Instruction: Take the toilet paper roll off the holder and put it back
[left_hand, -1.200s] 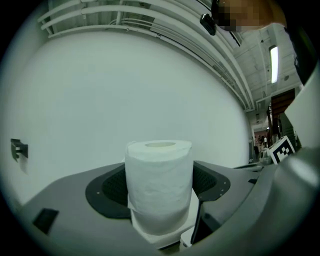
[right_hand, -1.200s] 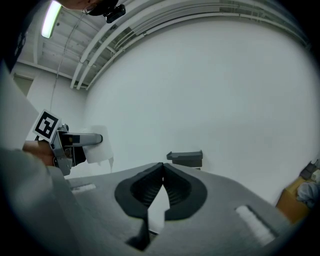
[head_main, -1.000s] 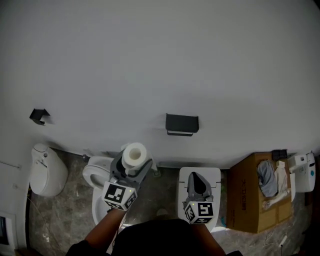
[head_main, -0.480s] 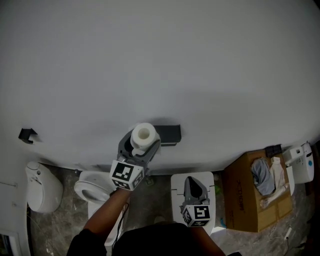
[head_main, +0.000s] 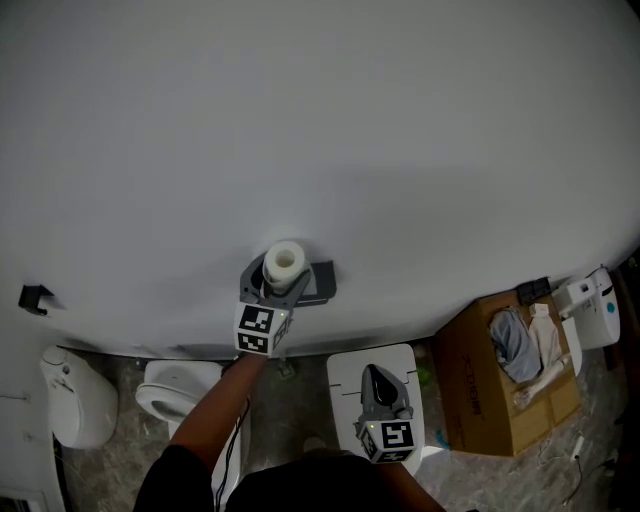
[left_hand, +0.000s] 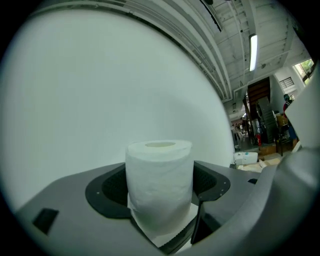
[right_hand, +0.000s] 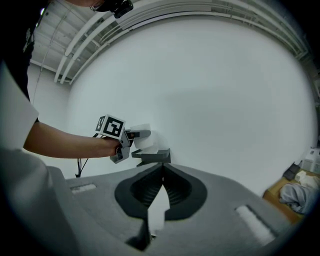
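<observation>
Left hand-held gripper (head_main: 282, 280) is clamped on the toilet paper roll (left_hand: 159, 185), core hole facing up. The black wall holder (head_main: 322, 282) sits just beside it on the right. Right hand-held gripper (right_hand: 161, 172) hangs lower, jaws together and empty, so the left is way nearer.

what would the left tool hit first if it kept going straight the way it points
Most likely the white wall: the left tool, gripping the toilet paper roll, faces bare wall. The dark holder sits close by, and since depth is unclear it could catch first.
</observation>
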